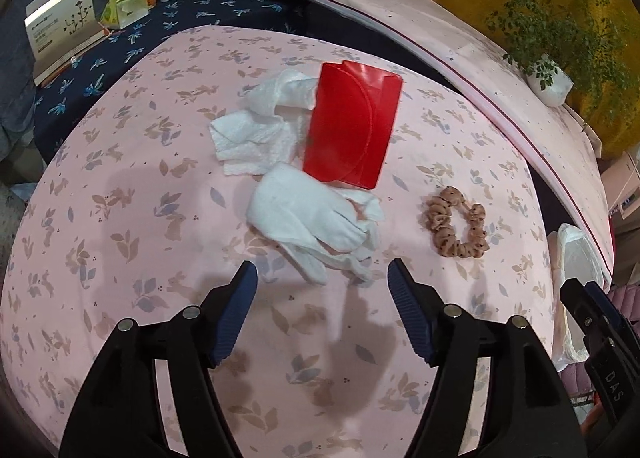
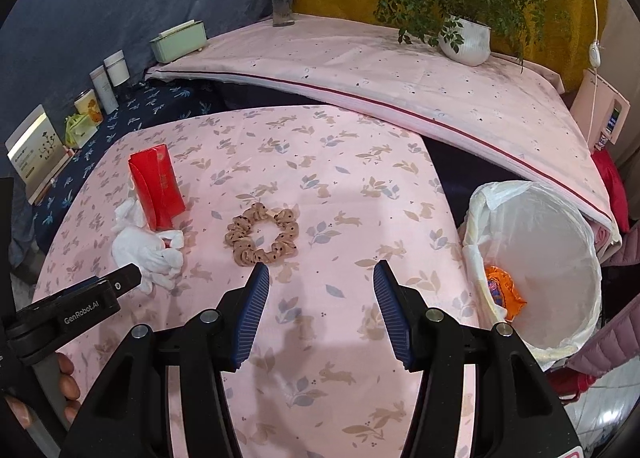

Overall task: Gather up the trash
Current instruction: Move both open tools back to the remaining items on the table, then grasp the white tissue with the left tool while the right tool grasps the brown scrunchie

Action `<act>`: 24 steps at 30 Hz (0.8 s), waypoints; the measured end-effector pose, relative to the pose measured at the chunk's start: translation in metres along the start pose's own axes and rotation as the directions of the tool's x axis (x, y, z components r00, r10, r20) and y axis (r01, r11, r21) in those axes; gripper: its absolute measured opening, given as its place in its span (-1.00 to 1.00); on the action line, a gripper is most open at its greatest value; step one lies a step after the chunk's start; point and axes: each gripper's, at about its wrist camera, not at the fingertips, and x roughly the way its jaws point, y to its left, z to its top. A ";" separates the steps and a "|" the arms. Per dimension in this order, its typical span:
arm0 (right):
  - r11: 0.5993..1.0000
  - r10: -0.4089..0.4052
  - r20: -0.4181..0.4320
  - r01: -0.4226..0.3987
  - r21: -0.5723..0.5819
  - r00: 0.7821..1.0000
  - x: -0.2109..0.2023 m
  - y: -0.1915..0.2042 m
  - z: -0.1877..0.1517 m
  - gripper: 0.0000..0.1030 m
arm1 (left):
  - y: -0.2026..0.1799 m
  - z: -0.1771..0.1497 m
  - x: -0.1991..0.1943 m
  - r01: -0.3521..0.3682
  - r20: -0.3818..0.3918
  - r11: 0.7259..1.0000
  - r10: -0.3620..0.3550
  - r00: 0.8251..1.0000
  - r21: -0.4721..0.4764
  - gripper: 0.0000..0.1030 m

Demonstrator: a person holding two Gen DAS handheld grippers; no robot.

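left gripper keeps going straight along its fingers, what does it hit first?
Most likely the crumpled white tissues, lying just ahead of the open left gripper, whose jaws are empty. The red packet sits behind them. Depth is unclear; it might meet the pink bedsheet just short of the tissues.

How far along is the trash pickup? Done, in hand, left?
Done: one orange wrapper lies in the lined bin.
In hand: nothing. The left gripper is open just short of the white tissues; the right gripper is open and empty near the scrunchie.
Left: the tissues, beside the red envelope, are still on the pink sheet.
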 end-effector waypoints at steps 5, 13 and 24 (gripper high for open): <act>1.000 0.007 -0.026 -0.007 -0.002 1.000 0.021 0.009 0.003 0.02 | 0.017 0.009 0.011 -0.016 -0.011 0.999 0.015 1.000 -0.052 0.35; 1.000 0.005 -0.065 -0.006 -0.005 0.998 0.061 0.022 0.015 0.02 | 0.025 0.025 0.037 -0.014 -0.044 0.997 0.010 0.999 -0.079 0.37; 1.000 0.008 -0.126 -0.005 0.020 0.992 0.111 0.030 0.022 0.02 | 0.017 0.033 0.061 0.028 -0.066 0.998 -0.032 0.997 -0.053 0.10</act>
